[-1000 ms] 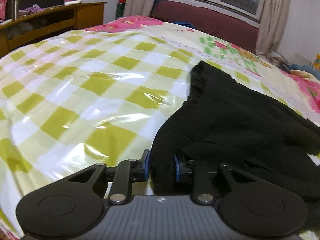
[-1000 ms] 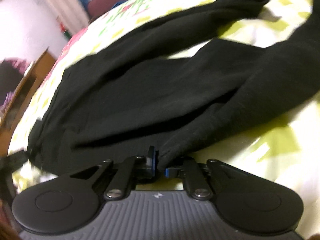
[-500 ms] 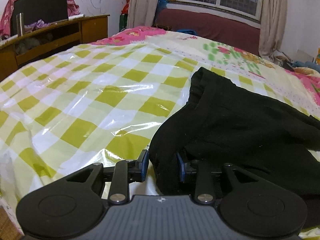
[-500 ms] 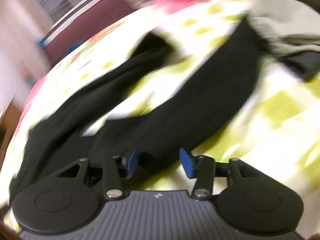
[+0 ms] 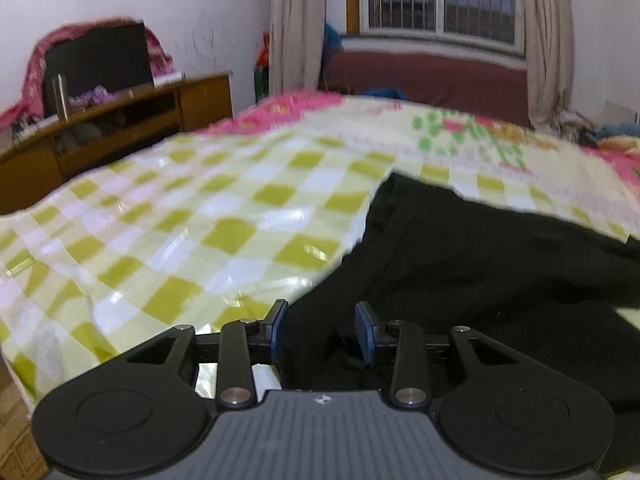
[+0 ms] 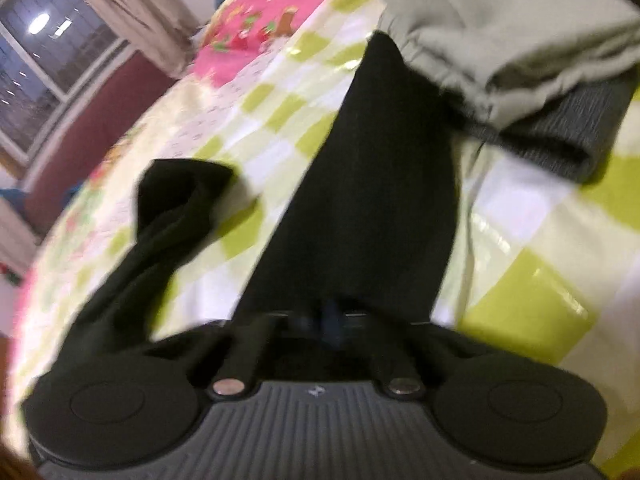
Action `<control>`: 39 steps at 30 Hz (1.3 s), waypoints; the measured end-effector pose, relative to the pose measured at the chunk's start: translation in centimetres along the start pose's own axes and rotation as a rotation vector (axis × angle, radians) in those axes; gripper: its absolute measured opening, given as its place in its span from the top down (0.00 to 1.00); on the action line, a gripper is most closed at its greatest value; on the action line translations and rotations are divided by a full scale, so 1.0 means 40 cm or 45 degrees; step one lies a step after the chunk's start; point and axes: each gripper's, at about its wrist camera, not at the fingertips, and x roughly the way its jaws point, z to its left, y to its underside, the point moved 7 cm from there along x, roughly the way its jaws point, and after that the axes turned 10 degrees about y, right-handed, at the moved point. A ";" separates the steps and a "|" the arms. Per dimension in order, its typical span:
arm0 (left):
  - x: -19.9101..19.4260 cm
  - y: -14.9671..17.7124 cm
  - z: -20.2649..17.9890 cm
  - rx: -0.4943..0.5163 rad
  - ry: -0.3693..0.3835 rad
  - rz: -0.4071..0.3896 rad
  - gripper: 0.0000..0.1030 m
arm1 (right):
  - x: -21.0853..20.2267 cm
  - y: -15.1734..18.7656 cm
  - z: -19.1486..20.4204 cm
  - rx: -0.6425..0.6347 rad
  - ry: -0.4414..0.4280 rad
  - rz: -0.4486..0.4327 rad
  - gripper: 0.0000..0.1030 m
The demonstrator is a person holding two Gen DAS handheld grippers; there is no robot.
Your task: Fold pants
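The black pants (image 5: 500, 264) lie spread on the checked bed (image 5: 180, 240), waist end at the left gripper (image 5: 322, 330), whose jaws have just been opening and now stand apart around a bunch of waist cloth without clearly pressing it. The right gripper (image 6: 332, 320) has just snapped its jaws together on the near end of one leg (image 6: 368, 200), which runs lengthwise straight away from it towards a grey garment (image 6: 500, 32). The other leg (image 6: 160, 220) trails off to its left, so the right gripper is judged better placed to carry its leg across.

No words, numbers or brand names can be read in either view; the bedspread print is too blurred.
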 end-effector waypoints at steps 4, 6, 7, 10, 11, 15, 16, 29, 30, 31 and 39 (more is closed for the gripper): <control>-0.047 -0.016 -0.048 0.085 0.057 -0.050 0.44 | -0.091 -0.002 -0.023 -0.080 -0.034 -0.063 0.99; -0.049 -0.011 -0.089 0.114 0.138 -0.037 0.43 | -0.113 -0.002 -0.043 -0.071 -0.049 -0.050 0.96; -0.045 -0.004 -0.114 0.126 0.179 -0.030 0.43 | -0.109 -0.001 -0.046 -0.074 -0.059 -0.026 0.92; -0.022 0.026 -0.210 0.183 0.298 0.032 0.43 | -0.080 -0.017 -0.050 -0.013 -0.018 0.017 0.78; -0.015 0.036 -0.245 0.205 0.337 0.050 0.43 | -0.074 -0.028 -0.057 0.027 -0.017 0.002 0.63; 0.005 0.075 -0.413 0.331 0.513 0.122 0.43 | -0.014 -0.106 -0.061 0.091 0.113 -0.104 0.32; 0.009 0.082 -0.448 0.360 0.545 0.131 0.43 | 0.002 -0.121 -0.061 0.097 0.145 -0.119 0.32; -0.024 0.102 -0.648 0.509 0.789 0.156 0.39 | -0.156 -0.154 -0.225 0.120 -0.013 -0.133 0.94; -0.023 0.106 -0.647 0.504 0.786 0.162 0.36 | -0.149 -0.148 -0.245 0.094 0.049 -0.119 0.94; -0.017 0.114 -0.644 0.501 0.782 0.179 0.34 | -0.132 -0.134 -0.265 0.018 0.169 -0.086 0.92; -0.016 0.216 -0.647 0.547 0.789 0.326 0.34 | -0.234 -0.071 -0.291 -0.115 0.331 -0.188 0.74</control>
